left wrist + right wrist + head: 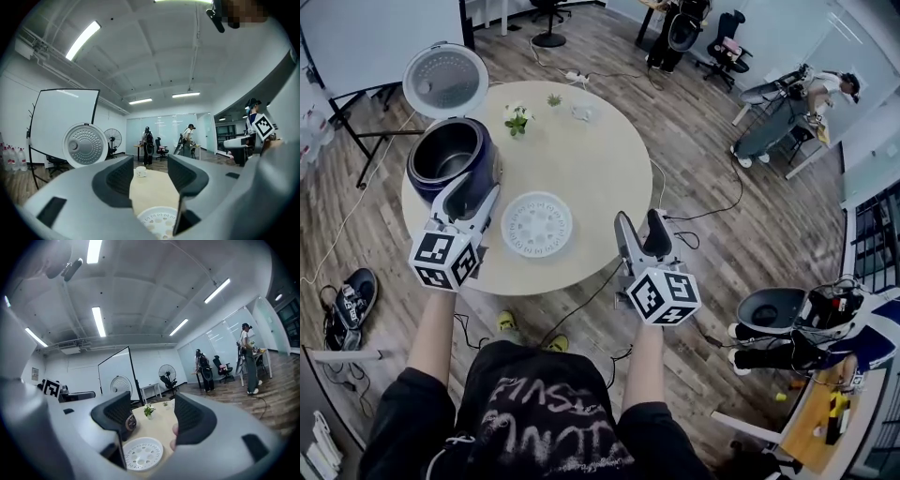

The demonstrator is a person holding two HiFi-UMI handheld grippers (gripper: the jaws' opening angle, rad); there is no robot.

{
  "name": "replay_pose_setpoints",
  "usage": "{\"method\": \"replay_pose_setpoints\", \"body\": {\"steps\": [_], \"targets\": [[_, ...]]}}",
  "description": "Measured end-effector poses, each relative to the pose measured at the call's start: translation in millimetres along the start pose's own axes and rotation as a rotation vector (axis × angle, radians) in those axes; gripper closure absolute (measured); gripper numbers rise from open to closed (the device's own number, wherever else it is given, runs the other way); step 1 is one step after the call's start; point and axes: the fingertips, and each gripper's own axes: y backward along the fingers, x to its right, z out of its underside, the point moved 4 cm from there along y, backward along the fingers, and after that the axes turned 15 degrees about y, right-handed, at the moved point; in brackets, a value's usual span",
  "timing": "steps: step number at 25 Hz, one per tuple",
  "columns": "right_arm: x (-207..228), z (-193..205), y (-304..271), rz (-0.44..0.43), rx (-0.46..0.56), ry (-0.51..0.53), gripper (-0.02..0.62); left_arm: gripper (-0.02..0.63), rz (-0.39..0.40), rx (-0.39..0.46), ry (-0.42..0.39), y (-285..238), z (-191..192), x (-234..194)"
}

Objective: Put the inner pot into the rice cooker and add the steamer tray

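Note:
The dark blue rice cooker stands at the round table's left edge with its lid raised, and the dark inner pot sits inside it. The white perforated steamer tray lies flat on the table near the front edge. My left gripper is open and empty, just in front of the cooker and left of the tray. My right gripper is open and empty at the table's front right edge, with the tray below and ahead of it.
A small potted plant, a tiny plant and a white cup stand at the table's far side. Cables run across the wood floor. Shoes lie at the left, and another cooker sits at the right.

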Motion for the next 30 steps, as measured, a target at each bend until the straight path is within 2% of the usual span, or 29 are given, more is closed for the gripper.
{"method": "replay_pose_setpoints", "body": {"steps": [13,30], "targets": [[-2,58,-42,-0.030,-0.192,-0.093,0.307,0.377,-0.058,-0.148,0.084,-27,53,-38],[-30,157,-93,-0.078,-0.496,-0.140,0.308,0.377,-0.125,-0.392,0.193,-55,144,-98]]}}
